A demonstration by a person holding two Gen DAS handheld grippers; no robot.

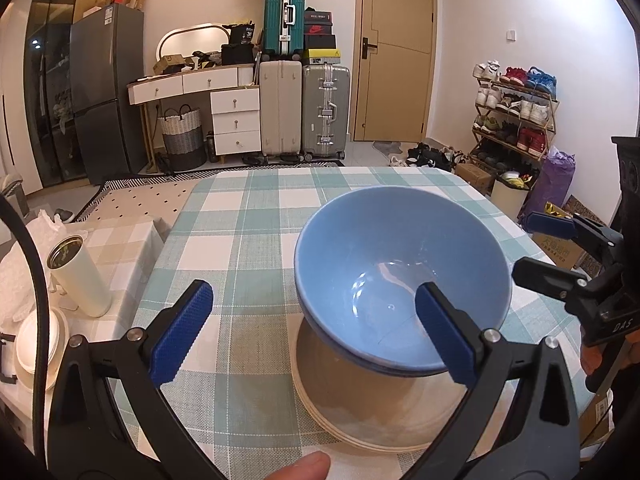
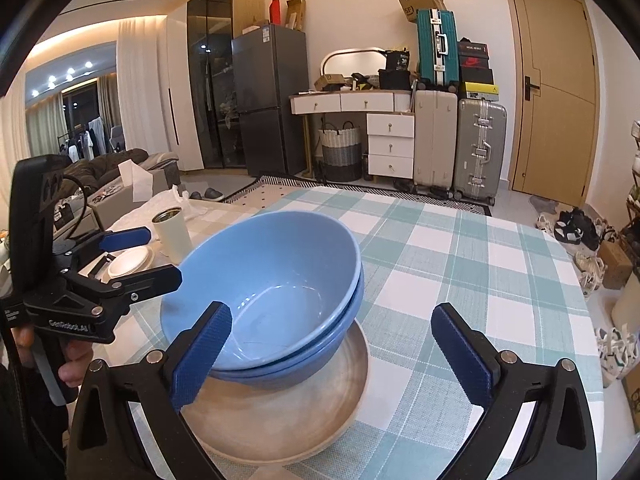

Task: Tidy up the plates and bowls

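Note:
Two blue bowls [image 1: 380,248] [image 2: 260,264] sit nested, tilted a little, on a stack of beige plates [image 1: 360,408] [image 2: 280,412] on the checked tablecloth. My left gripper [image 1: 314,296] is open wide. Its right pad [image 1: 444,332] hovers in front of the bowls' near rim, its left pad over bare cloth, and neither presses anything. My right gripper [image 2: 331,314] is also open wide, with its left pad [image 2: 200,356] in front of the bowls' near edge and nothing gripped. Each gripper shows at the edge of the other's view, the right gripper [image 1: 528,246] and the left gripper [image 2: 160,254], both open beside the bowls.
A white tumbler [image 1: 78,276] [image 2: 172,236] and a stack of small white plates [image 1: 38,344] [image 2: 130,260] stand on a beige-checked side table to the left. The green-checked table [image 1: 248,208] stretches away behind the bowls. Suitcases, drawers and a shoe rack line the far walls.

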